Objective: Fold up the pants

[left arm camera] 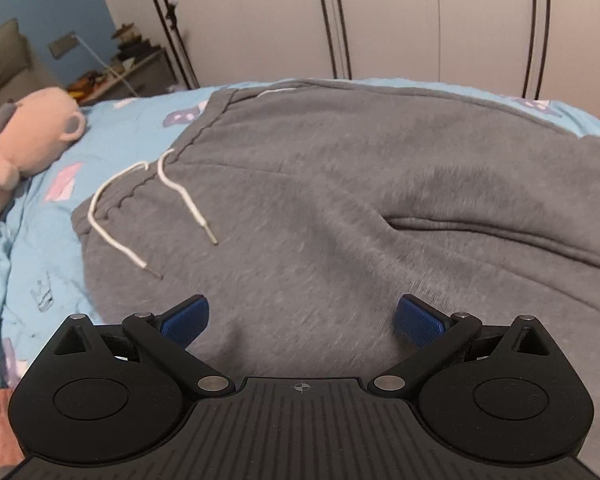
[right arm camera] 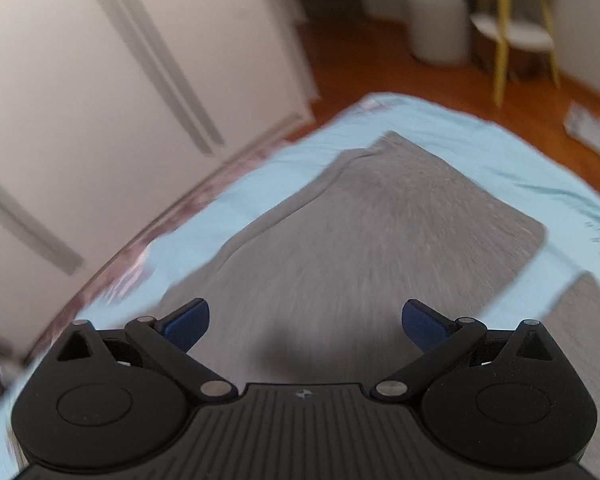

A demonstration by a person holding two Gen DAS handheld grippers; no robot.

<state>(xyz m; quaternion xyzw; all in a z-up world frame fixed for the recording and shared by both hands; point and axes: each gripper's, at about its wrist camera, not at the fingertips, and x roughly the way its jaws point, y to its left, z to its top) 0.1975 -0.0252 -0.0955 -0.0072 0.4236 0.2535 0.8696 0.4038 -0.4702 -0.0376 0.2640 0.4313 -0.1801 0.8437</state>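
Note:
Grey sweatpants (left arm camera: 340,184) lie spread on a light blue bedsheet (left arm camera: 132,136). Their waistband with a white drawstring (left arm camera: 180,192) is at the left in the left wrist view. My left gripper (left arm camera: 302,322) is open and empty, just above the fabric near the waist end. In the right wrist view a grey trouser leg (right arm camera: 400,224) runs away toward the bed's far corner, and a second grey part (right arm camera: 596,320) shows at the right. My right gripper (right arm camera: 305,325) is open and empty above the leg. The right wrist view is blurred.
A plush bear (left arm camera: 28,140) lies on the bed at the left. White wardrobe doors (left arm camera: 420,16) stand behind the bed. A nightstand with clutter (left arm camera: 128,64) is at the back left. Wooden floor (right arm camera: 380,64), a yellow-legged chair (right arm camera: 516,32) and a white bin (right arm camera: 436,20) lie beyond the bed.

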